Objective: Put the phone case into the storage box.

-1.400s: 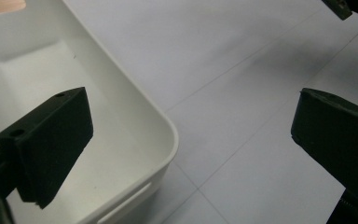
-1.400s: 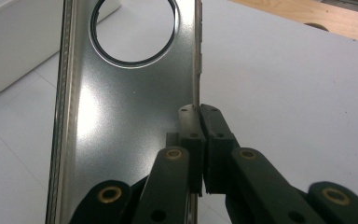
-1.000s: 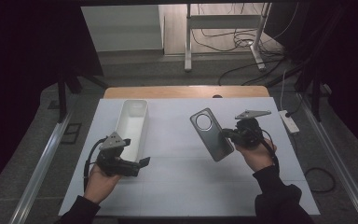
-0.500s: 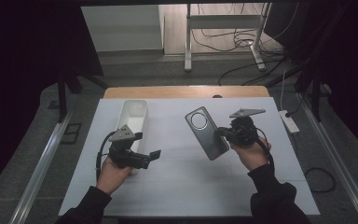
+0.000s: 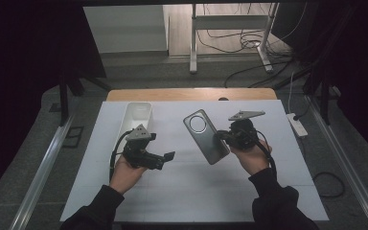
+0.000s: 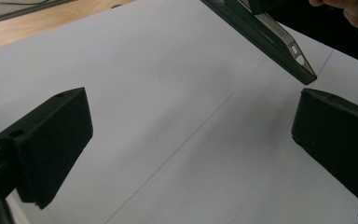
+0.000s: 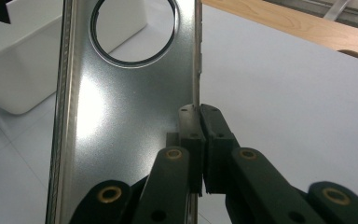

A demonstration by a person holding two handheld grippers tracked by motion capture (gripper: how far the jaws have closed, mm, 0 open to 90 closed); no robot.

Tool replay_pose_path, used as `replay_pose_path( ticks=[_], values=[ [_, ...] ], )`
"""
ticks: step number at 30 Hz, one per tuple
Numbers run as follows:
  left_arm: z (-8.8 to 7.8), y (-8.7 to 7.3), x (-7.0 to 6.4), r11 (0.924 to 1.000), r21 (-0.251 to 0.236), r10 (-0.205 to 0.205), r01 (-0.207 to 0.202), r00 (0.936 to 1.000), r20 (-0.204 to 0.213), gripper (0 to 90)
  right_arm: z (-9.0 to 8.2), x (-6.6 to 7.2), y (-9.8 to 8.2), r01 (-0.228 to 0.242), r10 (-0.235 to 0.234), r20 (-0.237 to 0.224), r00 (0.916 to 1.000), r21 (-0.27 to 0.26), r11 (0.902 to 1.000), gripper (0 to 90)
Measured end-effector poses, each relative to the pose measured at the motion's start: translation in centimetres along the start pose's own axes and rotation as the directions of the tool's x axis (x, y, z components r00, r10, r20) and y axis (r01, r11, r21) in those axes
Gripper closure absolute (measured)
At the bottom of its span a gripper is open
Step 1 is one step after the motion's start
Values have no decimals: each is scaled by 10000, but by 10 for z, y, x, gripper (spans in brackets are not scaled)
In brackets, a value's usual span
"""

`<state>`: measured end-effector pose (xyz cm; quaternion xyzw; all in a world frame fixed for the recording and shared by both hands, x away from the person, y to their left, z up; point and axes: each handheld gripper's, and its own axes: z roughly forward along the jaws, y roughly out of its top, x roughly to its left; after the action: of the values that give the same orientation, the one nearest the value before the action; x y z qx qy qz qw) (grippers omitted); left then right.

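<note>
Grey metal, the phone case (image 5: pixel 205 136) is hanging above the white surface (image 5: pixel 187 191), the right gripper (image 5: pixel 222 137) pinching its edge tight. The left gripper (image 5: pixel 168 158) is facing it with jaws wide and empty, near its lower corner. The step looks like a handover; next, those jaws need to straddle the case's free end. Farther back, a white tray (image 5: pixel 137 117) is sitting.

- Dim room, dark surroundings; white table sheet (image 5: pixel 191 191) evenly lit from above
- Glare streak on phone case (image 7: pixel 121 116)
- Near jaws slightly soft
</note>
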<state>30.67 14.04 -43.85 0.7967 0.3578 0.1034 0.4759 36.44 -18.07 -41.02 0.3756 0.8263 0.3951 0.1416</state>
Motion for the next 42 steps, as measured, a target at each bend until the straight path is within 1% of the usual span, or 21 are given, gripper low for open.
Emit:
replay_pose_path(
  ticks=[6, 7, 14, 21, 25, 27, 31, 34, 37, 42],
  values=[
    [6, 5, -2, 10000, 51, 22, -22, 10000, 57, 0, 5, 6, 4, 51, -51, -91, 9999, -15, 10000, 885],
    [8, 6, -2, 9999, 94, 78, -78, 10000, 46, 0, 6, 8, 4, 76, -76, -98, 9999, -12, 10000, 885],
    [17, 11, -4, 9998, 194, 50, -53, 9999, 143, 0, 12, 16, 7, 100, -101, -213, 9997, -19, 9999, 885],
    [26, 15, -5, 9993, 355, -76, 70, 9998, 168, 1, 16, 23, 9, 95, -97, -379, 9992, -67, 9999, 885],
    [28, 14, -6, 9991, 408, -112, 105, 9998, 180, 1, 17, 25, 8, 73, -75, -457, 9989, -61, 10000, 885],
    [29, 15, -7, 9991, 368, -212, 201, 9993, 321, 1, 17, 26, 8, 79, -83, -457, 9989, -85, 9999, 885],
    [29, 15, -8, 9991, 397, -178, 168, 9995, 255, 13, 18, 30, 6, 98, -103, -500, 9987, -93, 9999, 885],
    [31, 13, -8, 9988, 353, -338, 328, 9991, 274, 24, 20, 32, 5, 116, -120, -496, 9987, -85, 9999, 885],
    [32, 12, -8, 9985, 412, -381, 367, 9987, 344, 43, 21, 34, 4, 145, -149, -530, 9985, -81, 9999, 885],
    [35, 11, -11, 9981, 564, -278, 253, 9987, 431, 85, 23, 37, 2, 137, -140, -585, 9982, -62, 9999, 885]
  ],
)
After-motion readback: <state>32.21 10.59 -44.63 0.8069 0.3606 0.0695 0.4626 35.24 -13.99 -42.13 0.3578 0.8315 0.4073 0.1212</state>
